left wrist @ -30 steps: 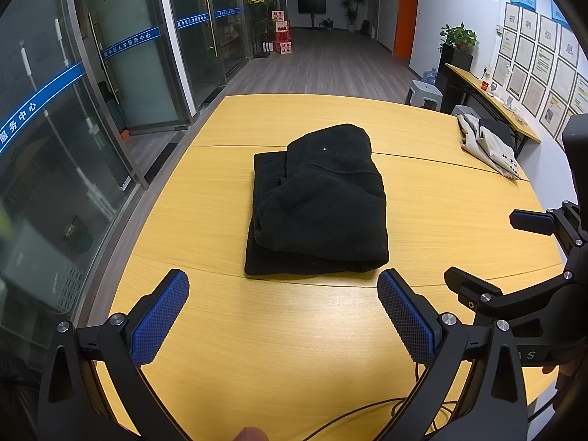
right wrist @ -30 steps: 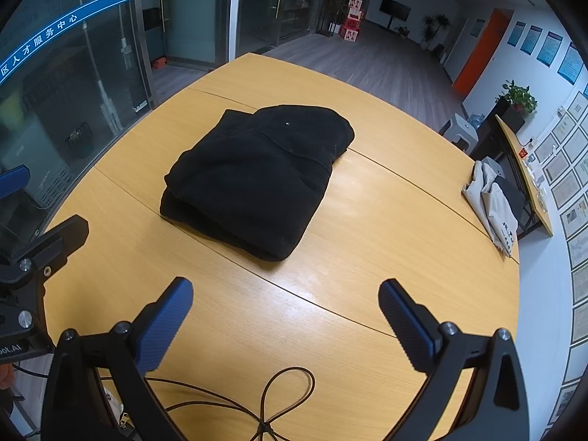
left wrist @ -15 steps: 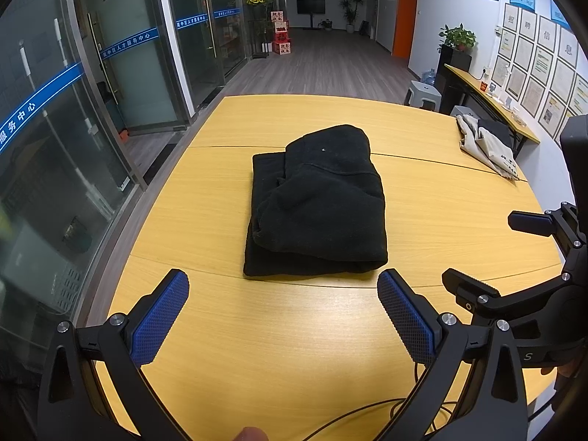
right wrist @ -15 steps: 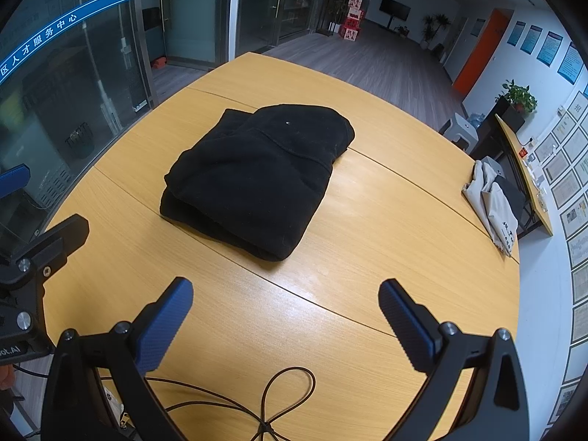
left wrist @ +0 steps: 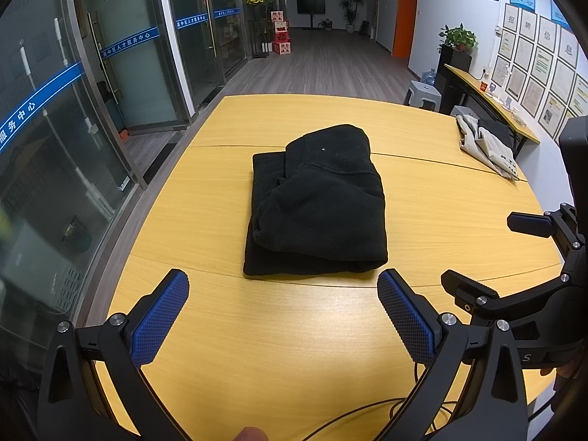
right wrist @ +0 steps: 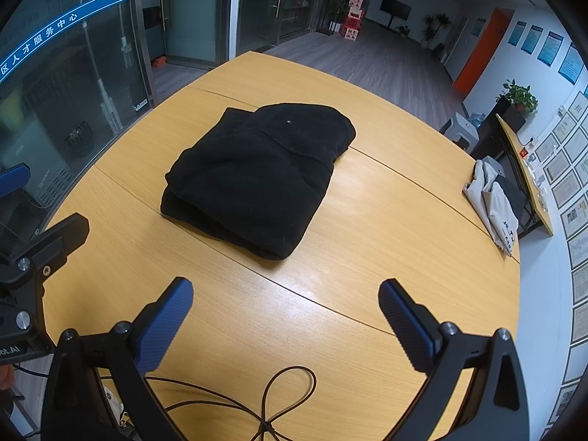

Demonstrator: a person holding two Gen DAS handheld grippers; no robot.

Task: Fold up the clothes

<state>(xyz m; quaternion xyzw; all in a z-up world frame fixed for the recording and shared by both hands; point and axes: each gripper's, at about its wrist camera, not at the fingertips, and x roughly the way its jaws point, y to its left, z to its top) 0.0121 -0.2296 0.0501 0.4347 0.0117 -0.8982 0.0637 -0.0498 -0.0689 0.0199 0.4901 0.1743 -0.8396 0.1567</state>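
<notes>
**Black garment lies folded; both tools held back, empty**

Black garment [left wrist: 316,202] sits as a compact folded stack near the middle of the yellow worktop [left wrist: 459,198], one thick layer doubled over a flatter one beneath. Edges roughly squared; the rounded end farthest from the tools bulges slightly, probably a hood or collar tucked in. Nothing is touching it.

Left gripper [left wrist: 283,308] hovers on the near side of the garment, jaws released and spread wide, nothing between the blue pads. Right gripper [right wrist: 286,312] likewise: jaws released, empty, near side of the garment and to its right. Each tool is visible at the edge of the other's view, so they hang side by side, both well apart from the cloth.

Judgement: holding both tools back and released fits a fold that is done or being inspected. No corner is pinched, no layer lifted. The stack is central on the worktop, likely so both sides are reachable for any final smoothing.

Grey-and-dark clothes [left wrist: 488,143] lie in a loose heap at the far right edge of the worktop, well apart from the black garment. Possibly next in line, though I cannot tell.

A thin cable [right wrist: 279,397] loops on the worktop nearer than the garment, below the right gripper; a snag risk if the tools drop low.
</notes>
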